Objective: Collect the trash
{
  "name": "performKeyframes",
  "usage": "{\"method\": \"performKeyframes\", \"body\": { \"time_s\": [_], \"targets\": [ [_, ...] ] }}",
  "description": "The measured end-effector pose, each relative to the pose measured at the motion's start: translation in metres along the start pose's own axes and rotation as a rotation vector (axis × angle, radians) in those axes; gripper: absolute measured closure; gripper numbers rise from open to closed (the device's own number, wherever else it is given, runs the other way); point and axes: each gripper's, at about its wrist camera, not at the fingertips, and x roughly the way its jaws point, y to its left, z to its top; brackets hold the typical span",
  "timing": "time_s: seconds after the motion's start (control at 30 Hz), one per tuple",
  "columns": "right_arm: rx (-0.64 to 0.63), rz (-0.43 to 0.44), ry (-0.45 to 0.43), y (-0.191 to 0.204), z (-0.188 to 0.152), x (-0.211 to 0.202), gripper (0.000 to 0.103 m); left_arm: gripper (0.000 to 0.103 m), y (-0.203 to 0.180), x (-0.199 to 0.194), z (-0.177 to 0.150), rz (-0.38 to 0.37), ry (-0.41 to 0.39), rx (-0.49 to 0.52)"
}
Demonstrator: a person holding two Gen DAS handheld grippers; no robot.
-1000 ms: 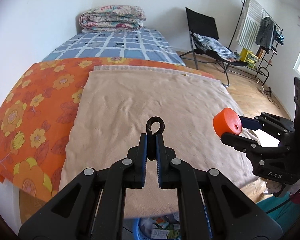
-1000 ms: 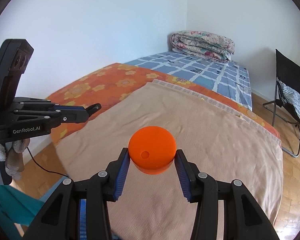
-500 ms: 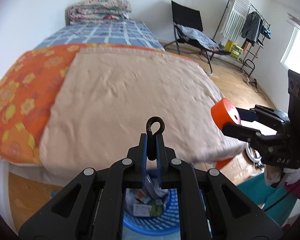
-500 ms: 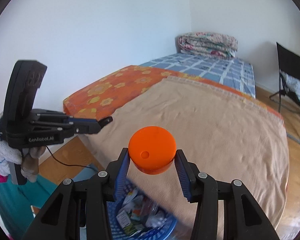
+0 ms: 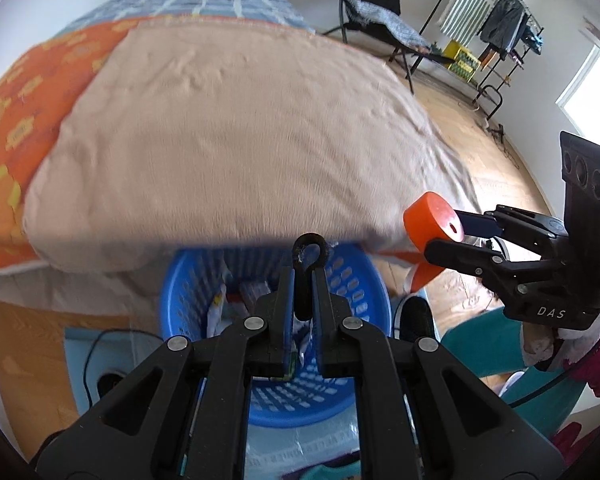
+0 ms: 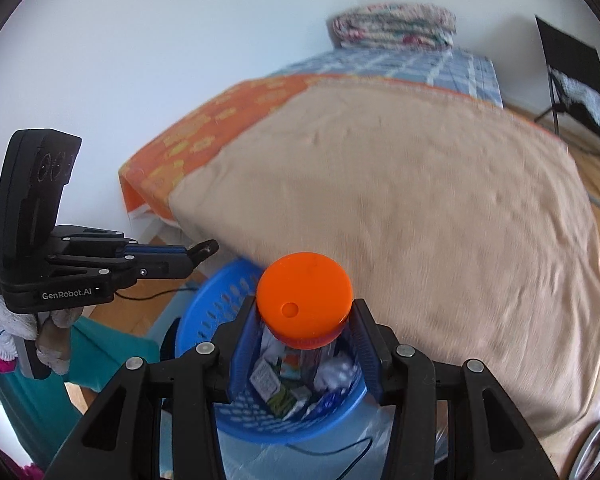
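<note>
A blue plastic basket (image 5: 180,280) holding cartons and crumpled paper stands on the floor at the foot of the bed. My left gripper (image 5: 302,280) hangs over it, shut on a small black loop-ended piece (image 5: 309,246). In the right wrist view my right gripper (image 6: 304,314) is shut on a clear bottle with an orange cap (image 6: 305,292), also above the basket (image 6: 204,300). The left gripper (image 6: 198,254) shows at the left there, over the basket's near rim. The right gripper (image 5: 446,236) with the orange cap (image 5: 428,218) shows right of the basket in the left wrist view.
The bed with a beige blanket (image 5: 240,128) and an orange flowered sheet (image 5: 16,112) fills the far side. A black folding chair (image 5: 374,8) and a clothes rack (image 5: 496,32) stand on the wood floor. A leg in teal trousers (image 5: 488,344), a dark foot (image 5: 414,316) and a floor cable (image 5: 96,344) flank the basket.
Both grippers have drawn back from over the bed, sunk and tipped downward, so the blue basket has come into view beneath them. Both grips are unchanged.
</note>
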Motion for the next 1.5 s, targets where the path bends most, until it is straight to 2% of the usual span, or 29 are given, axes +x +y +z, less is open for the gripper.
{"method": "performKeyframes", "body": {
  "time_s": [0.2, 0.73, 0.77, 0.8, 0.87, 1.0, 1.1, 1.13, 1.2, 1.33, 1.43, 1.5],
  "targets": [
    [0.008, -0.005, 0.048, 0.002, -0.011, 0.012, 0.055, 0.096, 0.006, 0.015, -0.015, 0.015, 0.055, -0.020],
    [-0.029, -0.006, 0.081, 0.016, -0.016, 0.022, 0.054, 0.096, 0.011, 0.027, -0.022, 0.039, 0.101, -0.031],
    [-0.025, -0.004, 0.082, 0.016, -0.016, 0.022, 0.053, 0.092, 0.012, 0.028, -0.022, 0.039, 0.104, -0.033],
    [-0.023, -0.006, 0.080, 0.015, -0.016, 0.022, 0.051, 0.084, 0.012, 0.028, -0.022, 0.038, 0.106, -0.037],
    [-0.021, -0.013, 0.075, 0.015, -0.014, 0.021, 0.043, 0.071, 0.013, 0.028, -0.022, 0.043, 0.102, -0.040],
    [-0.024, -0.025, 0.065, 0.015, -0.014, 0.019, 0.037, 0.071, 0.013, 0.027, -0.021, 0.045, 0.093, -0.042],
    [-0.022, -0.038, 0.060, 0.014, -0.013, 0.019, 0.029, 0.070, 0.015, 0.026, -0.020, 0.048, 0.090, -0.050],
    [-0.021, -0.041, 0.059, 0.013, -0.013, 0.018, 0.028, 0.068, 0.015, 0.026, -0.020, 0.052, 0.088, -0.051],
    [-0.020, -0.046, 0.060, 0.014, -0.012, 0.019, 0.028, 0.054, 0.016, 0.024, -0.019, 0.064, 0.077, -0.050],
    [-0.022, -0.067, 0.057, 0.013, -0.010, 0.019, 0.027, 0.051, 0.016, 0.019, -0.015, 0.077, 0.054, -0.051],
    [-0.019, -0.086, 0.037, 0.012, -0.008, 0.015, 0.013, 0.045, 0.015, 0.015, -0.011, 0.087, 0.034, -0.048],
    [-0.017, -0.093, 0.025, 0.011, -0.007, 0.012, 0.012, 0.042, 0.013, 0.011, -0.007, 0.090, 0.018, -0.046]
  ]
}}
